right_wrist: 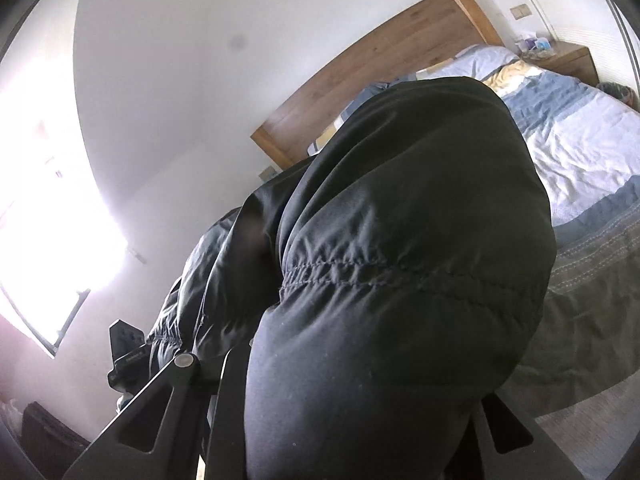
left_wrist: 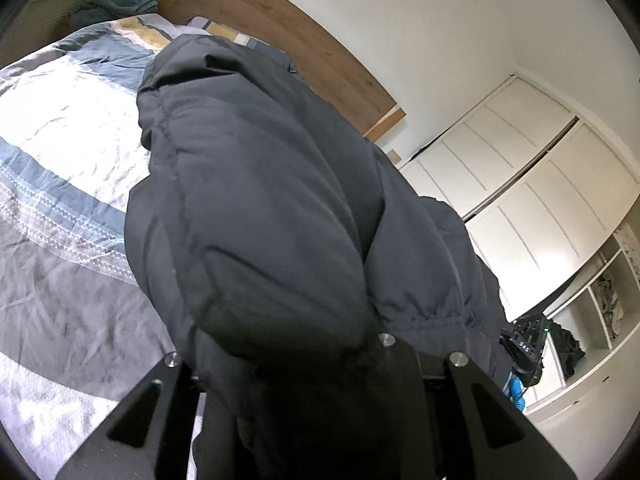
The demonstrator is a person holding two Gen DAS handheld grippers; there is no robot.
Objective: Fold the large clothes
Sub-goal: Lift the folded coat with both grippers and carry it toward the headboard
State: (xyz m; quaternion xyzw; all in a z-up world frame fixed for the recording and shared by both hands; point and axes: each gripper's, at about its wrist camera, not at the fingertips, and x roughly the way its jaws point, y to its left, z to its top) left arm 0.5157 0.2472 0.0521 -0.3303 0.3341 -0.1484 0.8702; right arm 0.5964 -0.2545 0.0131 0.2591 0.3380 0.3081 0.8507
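In the left wrist view, a large black quilted puffer jacket (left_wrist: 272, 208) of smooth, matte padded fabric fills the middle of the frame, its stitched seams dividing it into soft bulging panels. It hangs raised above the bed, running from the left gripper (left_wrist: 316, 356) at 6 o'clock up toward 12 o'clock. The jaws are clamped on a bunched fold of the jacket, with cloth spilling down between them. At 9 o'clock lies the bed's crumpled duvet (left_wrist: 68, 152), banded in white, blue, grey and yellow. A curved wooden headboard (left_wrist: 288, 28) stands at 12 o'clock, and white panelled wardrobe doors (left_wrist: 532, 184) at 3 o'clock. No writing is readable.

In the right wrist view, the same jacket (right_wrist: 400, 240) bulges over the right gripper (right_wrist: 336, 364), showing a gathered seam. Fabric hides the jaws' tips; they hold the jacket. The duvet (right_wrist: 580, 148) lies at 3 o'clock, the headboard (right_wrist: 360, 80) at 12 o'clock.
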